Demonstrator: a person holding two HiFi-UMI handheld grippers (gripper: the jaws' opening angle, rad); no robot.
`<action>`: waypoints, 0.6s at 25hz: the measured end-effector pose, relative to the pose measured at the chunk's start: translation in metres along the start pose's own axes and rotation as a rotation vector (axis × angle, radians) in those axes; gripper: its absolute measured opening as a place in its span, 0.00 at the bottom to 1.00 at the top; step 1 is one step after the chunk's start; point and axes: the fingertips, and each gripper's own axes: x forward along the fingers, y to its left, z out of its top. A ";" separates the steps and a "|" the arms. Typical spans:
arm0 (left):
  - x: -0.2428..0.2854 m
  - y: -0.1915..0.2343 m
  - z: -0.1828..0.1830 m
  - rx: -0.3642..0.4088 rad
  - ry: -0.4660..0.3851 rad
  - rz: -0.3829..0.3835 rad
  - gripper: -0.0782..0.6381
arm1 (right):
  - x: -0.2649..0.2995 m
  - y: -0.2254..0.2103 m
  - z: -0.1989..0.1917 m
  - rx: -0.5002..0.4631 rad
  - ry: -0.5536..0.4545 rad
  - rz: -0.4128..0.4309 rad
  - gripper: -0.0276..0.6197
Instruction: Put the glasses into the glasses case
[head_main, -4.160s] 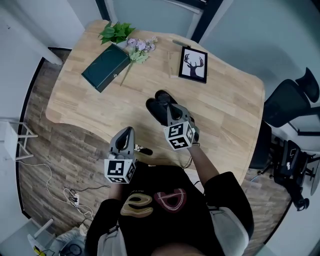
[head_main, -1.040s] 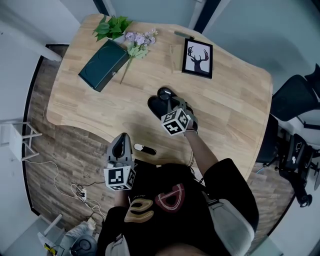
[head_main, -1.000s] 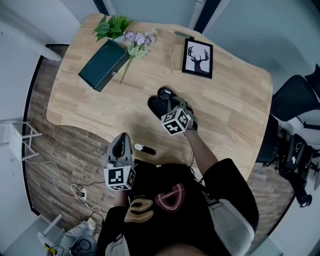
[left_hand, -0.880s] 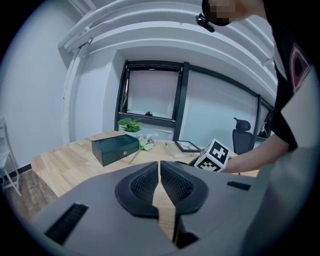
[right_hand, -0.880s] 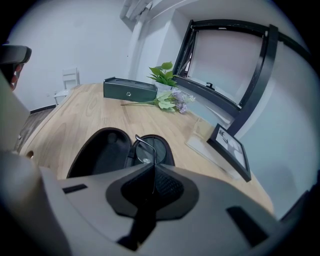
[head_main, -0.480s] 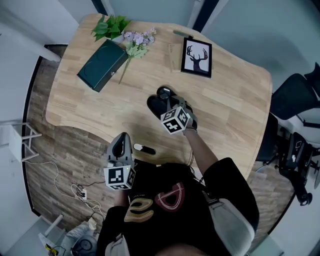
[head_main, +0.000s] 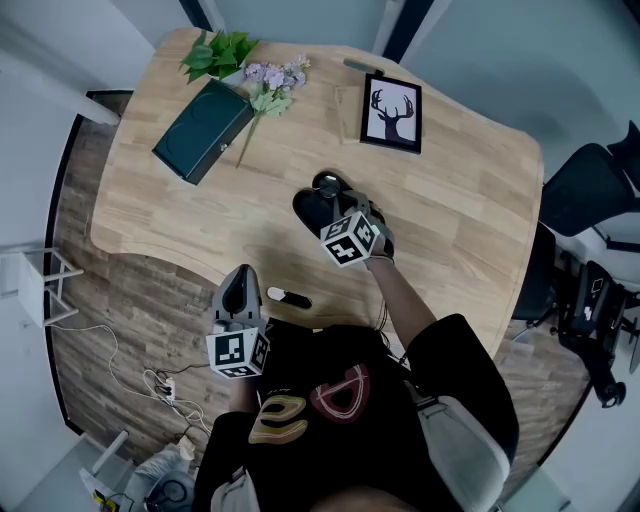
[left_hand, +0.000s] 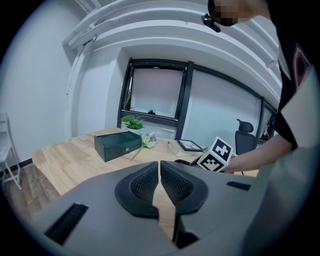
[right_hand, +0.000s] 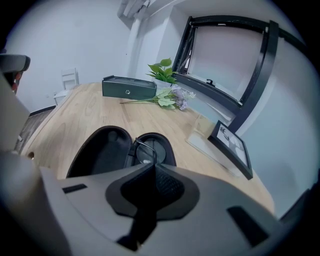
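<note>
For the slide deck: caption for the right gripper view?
Right gripper shut on the glasses at the open black glasses case on a wooden table.

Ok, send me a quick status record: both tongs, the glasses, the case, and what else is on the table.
right tongs: shut on the glasses
left tongs: shut, empty, short of the table's near edge
glasses: gripped by the frame, one lens over the case, not yet laid in
case: black, open, mid-table
far side of table: green box, flowers, deer picture
</note>
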 end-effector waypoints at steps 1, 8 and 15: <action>0.000 0.000 0.000 -0.001 0.001 0.000 0.15 | 0.000 0.000 0.000 0.000 0.002 0.001 0.08; 0.001 0.000 -0.002 0.004 0.006 -0.004 0.15 | 0.001 0.003 0.000 -0.005 0.009 0.012 0.10; 0.002 0.000 -0.002 0.007 0.009 -0.008 0.15 | 0.002 0.006 -0.001 0.012 0.015 0.039 0.21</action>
